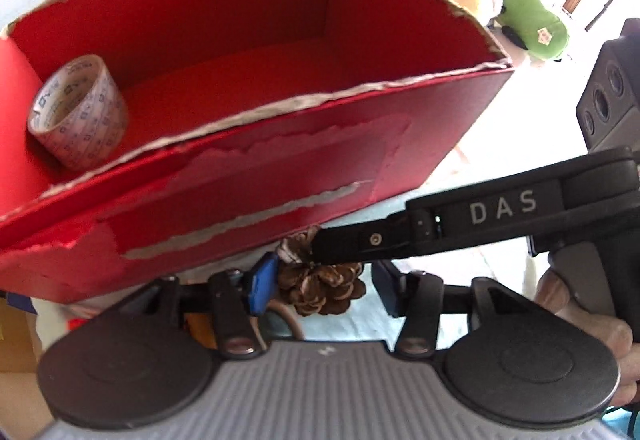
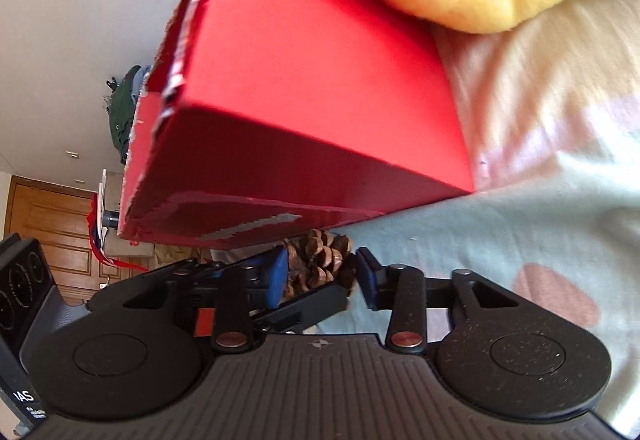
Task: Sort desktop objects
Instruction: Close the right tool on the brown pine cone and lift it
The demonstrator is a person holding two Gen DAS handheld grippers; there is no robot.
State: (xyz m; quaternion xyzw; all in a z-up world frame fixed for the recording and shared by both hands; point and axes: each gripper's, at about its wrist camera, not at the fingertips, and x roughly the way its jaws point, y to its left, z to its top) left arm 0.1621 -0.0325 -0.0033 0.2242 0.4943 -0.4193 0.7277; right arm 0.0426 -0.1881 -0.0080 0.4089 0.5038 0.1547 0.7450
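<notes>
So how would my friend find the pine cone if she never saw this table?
Look for the big red box with torn edges. Just outside its front wall, on the pale cloth, sits the pine cone between blue gripper pads. It is the only brown, scaly thing; the tape roll inside the box is smooth and clear.

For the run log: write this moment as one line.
pine cone beside red box | left tool open around it | right tool at it, grip unclear | tape roll in box
</notes>
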